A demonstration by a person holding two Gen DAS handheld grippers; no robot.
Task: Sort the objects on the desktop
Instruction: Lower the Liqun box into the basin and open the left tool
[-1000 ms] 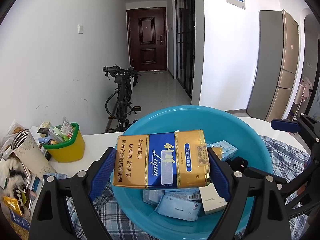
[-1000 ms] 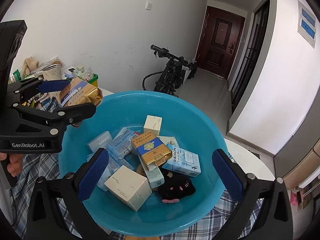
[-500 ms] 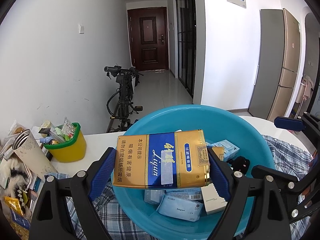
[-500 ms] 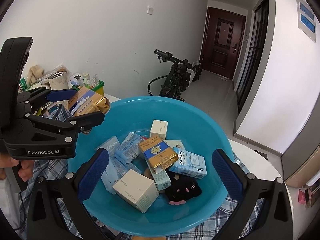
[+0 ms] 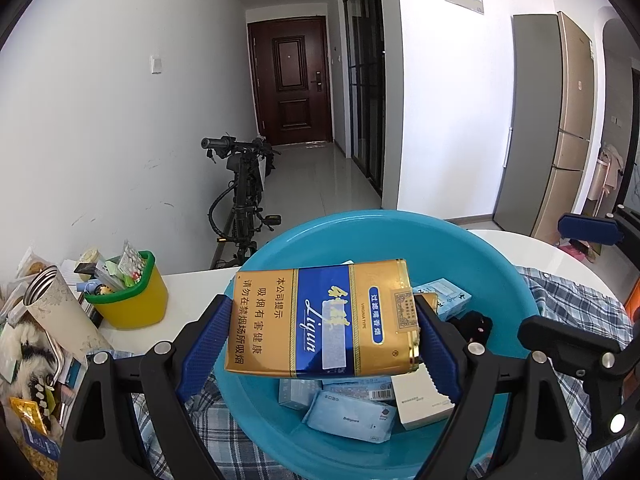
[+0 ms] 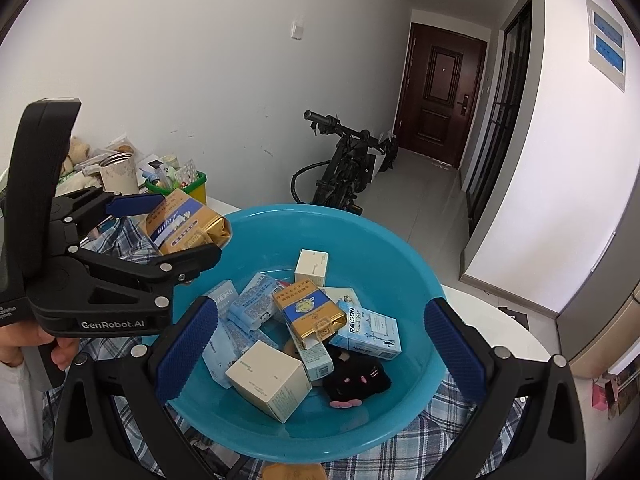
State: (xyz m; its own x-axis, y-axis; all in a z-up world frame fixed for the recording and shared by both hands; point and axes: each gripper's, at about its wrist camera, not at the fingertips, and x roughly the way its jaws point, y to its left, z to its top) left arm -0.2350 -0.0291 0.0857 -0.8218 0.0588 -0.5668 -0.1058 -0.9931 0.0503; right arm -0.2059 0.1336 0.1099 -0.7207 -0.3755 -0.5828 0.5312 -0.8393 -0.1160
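My left gripper (image 5: 322,344) is shut on a gold and blue cigarette carton (image 5: 324,318), held level over the near left rim of a blue basin (image 5: 400,236). The carton also shows in the right wrist view (image 6: 184,226), clamped in the left gripper (image 6: 176,228). The basin (image 6: 384,256) holds several small boxes, a gold and blue pack (image 6: 310,314), tissue packs (image 6: 256,306) and a black plush cat (image 6: 356,376). My right gripper (image 6: 320,344) is open and empty, hovering over the basin's near side.
A yellow and green pot (image 5: 130,292) of small items, a steel cup (image 5: 60,312) and clutter stand at the left on the white table (image 5: 520,244). A plaid cloth (image 5: 560,300) lies under the basin. A bicycle (image 5: 244,200) stands behind.
The left gripper with the carton has shifted slightly further over the basin's rim. The right gripper has drawn back and up a little, staying open.
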